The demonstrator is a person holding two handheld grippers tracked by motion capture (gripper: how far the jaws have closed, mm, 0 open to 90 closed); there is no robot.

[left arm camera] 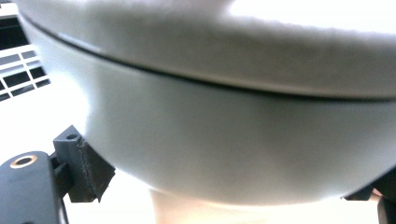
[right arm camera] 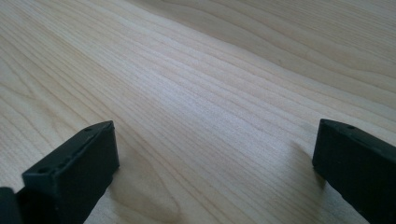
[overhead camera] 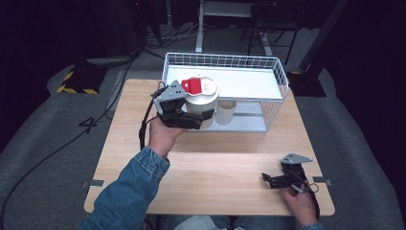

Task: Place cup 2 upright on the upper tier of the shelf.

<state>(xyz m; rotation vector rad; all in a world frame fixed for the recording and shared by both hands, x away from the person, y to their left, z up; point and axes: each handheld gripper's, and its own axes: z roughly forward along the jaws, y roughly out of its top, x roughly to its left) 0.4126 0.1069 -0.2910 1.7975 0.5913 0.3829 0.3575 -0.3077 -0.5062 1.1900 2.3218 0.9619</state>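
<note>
White plastic, smooth and a little glossy, makes up the round tub that the left gripper has clamped between its jaws at about the eleven o'clock part of the table. The tub carries a flat lid with a red label and sits right at the open front of the wire basket, which stands at twelve o'clock. In the left gripper view the tub is a broad curved grey-white wall with a dark seam line under the lid, one black jaw pad pressed to its left flank and the other just peeking in at the right edge.

By my reading the job is about half done: the tub is held and appears lifted at the basket's mouth, but whether it is going onto the lower shelf or coming out I cannot tell. Setting it down and letting go are left. A small cream cup, a plain cylinder, stands just to the three o'clock side of the tub on the basket's lower tray.

The right gripper rests at five o'clock on the pale, fine-grained wood, jaws spread wide with nothing between them; the right gripper view shows bare table in the gap.
</note>
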